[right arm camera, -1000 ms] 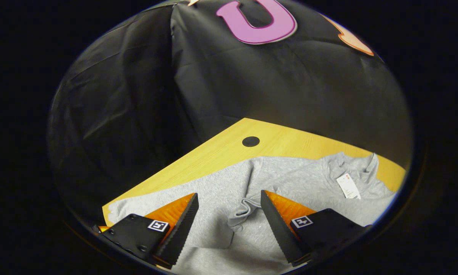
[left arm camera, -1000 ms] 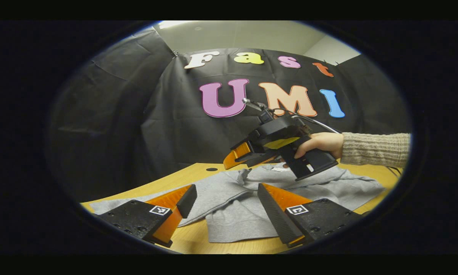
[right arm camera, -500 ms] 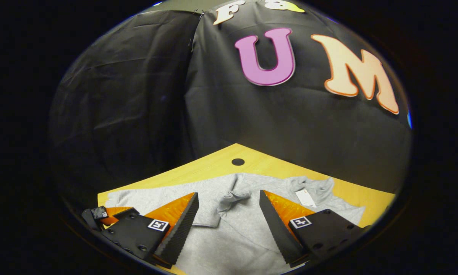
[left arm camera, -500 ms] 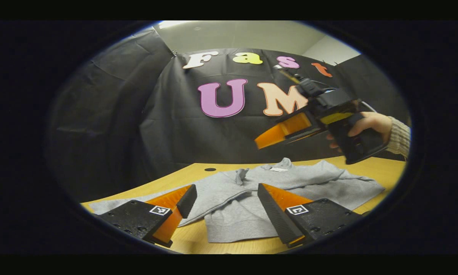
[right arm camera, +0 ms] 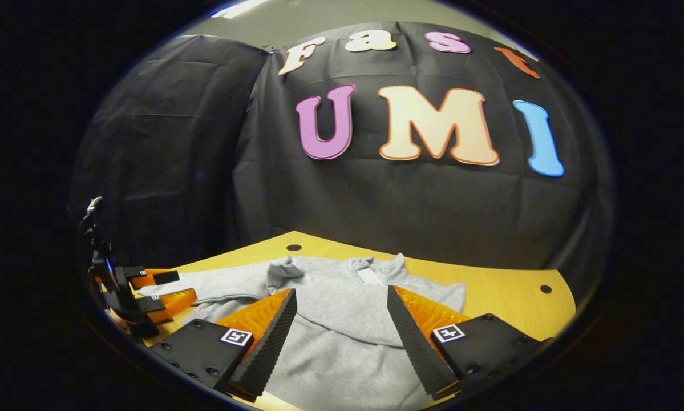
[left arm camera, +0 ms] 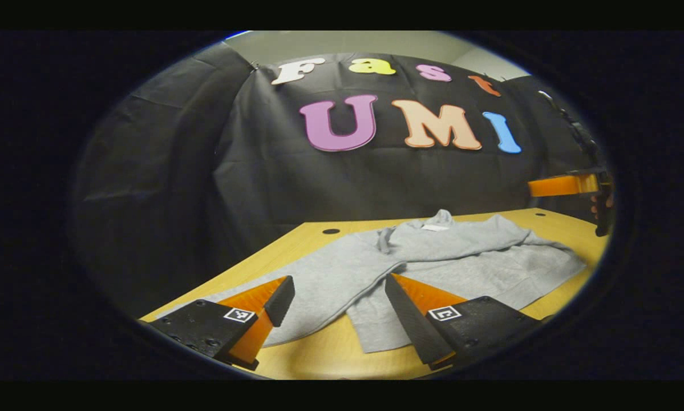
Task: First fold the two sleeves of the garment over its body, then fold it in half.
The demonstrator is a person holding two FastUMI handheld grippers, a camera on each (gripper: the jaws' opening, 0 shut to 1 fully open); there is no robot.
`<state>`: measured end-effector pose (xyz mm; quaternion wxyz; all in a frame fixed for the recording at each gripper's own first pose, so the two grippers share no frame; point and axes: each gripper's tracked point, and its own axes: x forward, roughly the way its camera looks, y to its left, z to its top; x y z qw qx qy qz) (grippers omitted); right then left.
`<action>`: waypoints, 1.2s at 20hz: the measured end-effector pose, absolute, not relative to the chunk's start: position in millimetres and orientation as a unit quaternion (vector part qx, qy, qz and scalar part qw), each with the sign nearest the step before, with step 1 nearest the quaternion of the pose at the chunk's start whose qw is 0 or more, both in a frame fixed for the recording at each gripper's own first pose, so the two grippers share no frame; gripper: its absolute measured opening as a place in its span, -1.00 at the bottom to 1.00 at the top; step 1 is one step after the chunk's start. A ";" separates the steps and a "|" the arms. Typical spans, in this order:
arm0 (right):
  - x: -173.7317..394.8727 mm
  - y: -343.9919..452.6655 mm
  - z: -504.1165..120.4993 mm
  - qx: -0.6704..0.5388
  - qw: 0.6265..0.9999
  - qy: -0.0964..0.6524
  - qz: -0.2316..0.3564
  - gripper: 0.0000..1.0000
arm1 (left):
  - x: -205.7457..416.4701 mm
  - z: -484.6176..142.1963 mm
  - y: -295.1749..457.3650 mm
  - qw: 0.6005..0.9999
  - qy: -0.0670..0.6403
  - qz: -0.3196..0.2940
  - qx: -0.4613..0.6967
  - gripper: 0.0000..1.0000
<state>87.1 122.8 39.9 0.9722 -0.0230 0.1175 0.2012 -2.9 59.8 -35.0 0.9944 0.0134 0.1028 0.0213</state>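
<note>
Two grippers up, both with fingers spread wide and nothing between them. Left gripper point(left arm camera: 336, 319) hovers over the near edge of the light wooden tabletop point(left arm camera: 319, 357); I see bare wood and the hem end of the grey long-sleeved sweatshirt point(left arm camera: 433, 260) in its gap, no contact. Right gripper point(right arm camera: 339, 334) hangs above the sweatshirt's body point(right arm camera: 342, 319), also clear of the cloth.

From the left gripper view, the garment lies flat in the middle of the table, collar at the far side, with a white neck label point(left arm camera: 434, 227) showing. One grey sleeve point(left arm camera: 319, 285) runs out from the shoulder toward the near left, unfolded, lying beside the body. The other sleeve lies across the chest; its bunched cuff point(right arm camera: 283, 268) shows in the right gripper view, near the collar.

Further out, right gripper view catches the left gripper point(right arm camera: 162, 288) at the left edge, over the table corner by the outstretched sleeve. Left gripper view catches the right gripper's fingers at the far right edge, with part of a hand point(left arm camera: 598, 202) on it, held above the table.

Small round black holes point(left arm camera: 331, 231) in the tabletop near the back edge.
</note>
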 end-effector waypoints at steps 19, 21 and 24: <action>22.8 -21.2 11.4 0.035 0.996 0.063 0.054 0.95 | -87.2 -102.4 204.5 0.948 0.300 0.097 -0.040 0.90; 23.0 -24.4 11.0 0.033 0.996 0.060 0.050 0.95 | -89.5 -104.9 205.8 0.948 0.300 0.096 -0.033 0.94; 24.6 -29.0 11.0 0.030 0.997 0.053 0.043 0.95 | -92.1 -109.0 202.7 0.947 0.307 0.093 -0.029 0.94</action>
